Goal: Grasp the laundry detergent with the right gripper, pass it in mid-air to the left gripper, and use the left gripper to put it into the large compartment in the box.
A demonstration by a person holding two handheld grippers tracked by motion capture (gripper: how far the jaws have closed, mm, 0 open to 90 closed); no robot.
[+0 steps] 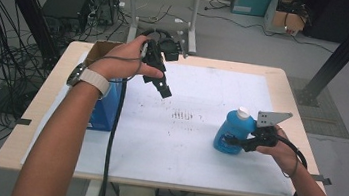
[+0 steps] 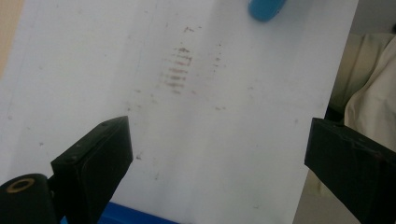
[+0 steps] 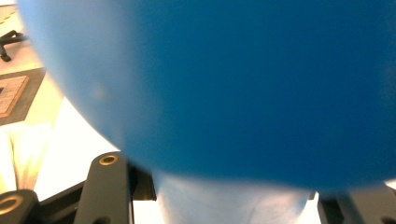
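A blue bottle (image 1: 231, 129) with a white cap is upright at the right side of the white mat (image 1: 182, 144). My right gripper (image 1: 232, 141) comes in from the right, shut on the bottle's lower body. In the right gripper view the bottle (image 3: 233, 84) bulges close over the right gripper (image 3: 229, 198). My left gripper (image 1: 163, 89) is held in the air over the mat's back left, pointing down and to the right. Its jaws stand wide apart in the left gripper view, with the left gripper (image 2: 217, 140) holding nothing; the bottle's base (image 2: 266, 8) shows far off at the top.
A blue box (image 1: 106, 107) lies at the table's left under my left forearm, with a brown cardboard box (image 1: 100, 49) behind it. Faint smudges (image 1: 183, 114) mark the mat's middle. A desk, cables and black frame posts stand beyond the table.
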